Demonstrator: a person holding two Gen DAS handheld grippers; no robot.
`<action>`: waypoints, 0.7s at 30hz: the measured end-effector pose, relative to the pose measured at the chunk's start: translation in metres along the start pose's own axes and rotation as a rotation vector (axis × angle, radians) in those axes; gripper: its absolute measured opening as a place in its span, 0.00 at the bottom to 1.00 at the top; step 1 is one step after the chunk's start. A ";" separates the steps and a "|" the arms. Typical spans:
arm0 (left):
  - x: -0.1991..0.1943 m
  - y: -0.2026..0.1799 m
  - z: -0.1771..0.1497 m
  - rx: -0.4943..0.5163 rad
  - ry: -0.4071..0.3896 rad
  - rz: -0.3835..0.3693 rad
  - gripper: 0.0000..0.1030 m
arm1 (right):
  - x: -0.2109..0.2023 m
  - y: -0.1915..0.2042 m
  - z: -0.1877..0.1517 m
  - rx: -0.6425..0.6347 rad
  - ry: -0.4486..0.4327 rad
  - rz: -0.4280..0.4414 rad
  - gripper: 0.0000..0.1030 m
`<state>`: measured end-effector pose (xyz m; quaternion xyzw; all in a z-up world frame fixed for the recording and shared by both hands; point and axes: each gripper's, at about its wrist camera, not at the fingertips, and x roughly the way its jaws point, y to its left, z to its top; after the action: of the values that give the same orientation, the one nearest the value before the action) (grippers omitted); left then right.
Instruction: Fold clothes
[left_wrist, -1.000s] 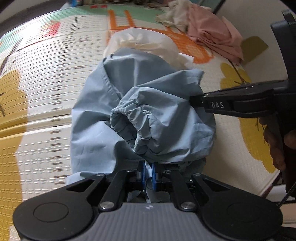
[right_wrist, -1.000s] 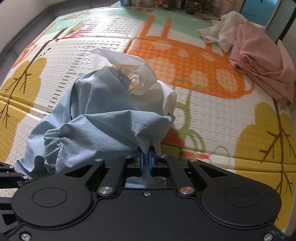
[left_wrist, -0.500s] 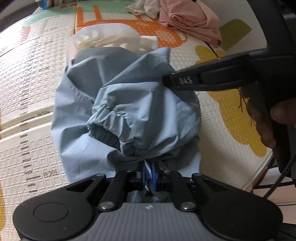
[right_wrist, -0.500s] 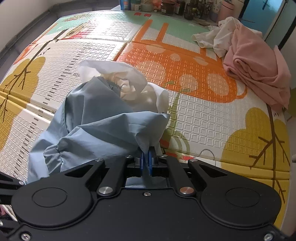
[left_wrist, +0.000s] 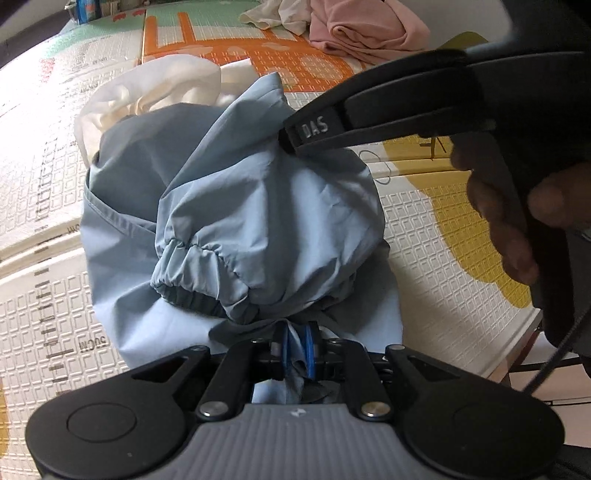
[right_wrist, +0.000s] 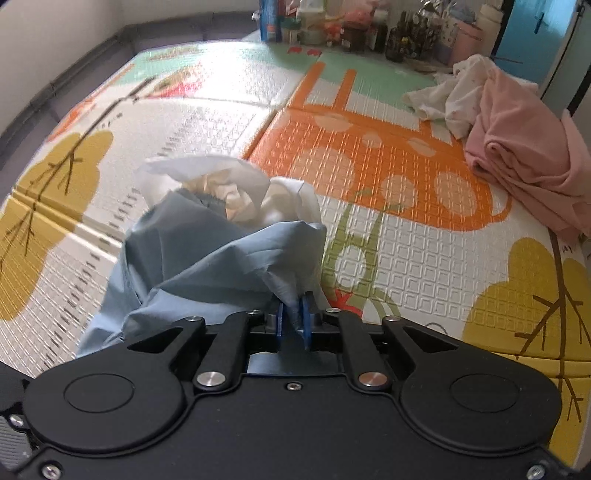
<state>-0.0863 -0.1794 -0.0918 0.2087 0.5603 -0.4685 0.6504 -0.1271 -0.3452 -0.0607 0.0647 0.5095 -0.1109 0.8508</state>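
With both the left tongs (left_wrist: 297, 345) and right tongs (right_wrist: 293, 319) opening around pinched folds of the bunched blue garment (left_wrist: 258, 221), it will probably slump unfolded.

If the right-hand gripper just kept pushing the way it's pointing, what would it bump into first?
Most likely the blue garment bunched right ahead; a fold already sits between the opening jaws of the right gripper. The play mat seems to lie beneath.

Both grippers are opening: the left gripper (left_wrist: 297, 345) and the right gripper (right_wrist: 293, 319) show wider gaps than before, each with blue garment (left_wrist: 258, 221) fabric between its pads. The bundle sits nearer the pink clothes (right_wrist: 524, 155). The right gripper looms closer in the left view.
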 end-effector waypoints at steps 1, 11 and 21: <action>-0.004 -0.001 0.000 0.005 -0.011 0.005 0.13 | -0.004 0.001 0.000 0.002 -0.008 -0.003 0.11; -0.046 -0.009 0.003 0.071 -0.133 0.058 0.42 | -0.053 0.008 -0.003 0.008 -0.091 0.044 0.25; -0.048 0.012 0.000 0.121 -0.151 0.069 0.56 | -0.067 0.028 -0.019 0.003 -0.076 0.143 0.31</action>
<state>-0.0732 -0.1560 -0.0500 0.2306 0.4729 -0.4931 0.6928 -0.1666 -0.3060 -0.0108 0.0980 0.4708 -0.0531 0.8752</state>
